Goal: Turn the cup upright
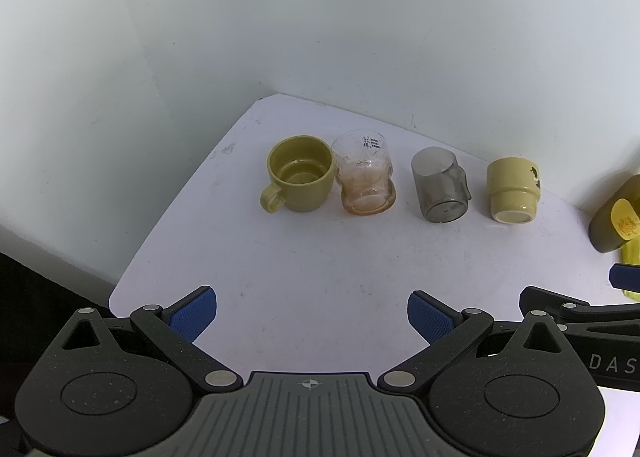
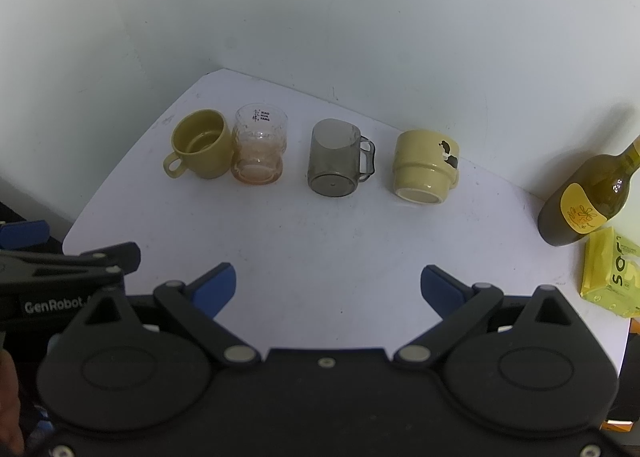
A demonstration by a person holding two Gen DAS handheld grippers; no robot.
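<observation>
Several cups stand in a row at the back of the white table (image 1: 320, 277). From the left: an olive mug (image 1: 298, 175) (image 2: 200, 145), a clear glass (image 1: 366, 173) (image 2: 260, 145), a grey see-through mug (image 1: 440, 185) (image 2: 338, 159), and a pale yellow cup (image 1: 512, 191) (image 2: 424, 167). The olive mug and the clear glass show open mouths. I cannot tell which way up the grey mug and the yellow cup stand. My left gripper (image 1: 312, 317) is open and empty, well in front of the cups. My right gripper (image 2: 326, 289) is open and empty too.
A dark green bottle with a yellow label (image 2: 588, 197) (image 1: 616, 217) stands at the right edge. A yellow packet (image 2: 612, 273) lies in front of it. White walls close the back and left. The table's left edge drops off near the left gripper.
</observation>
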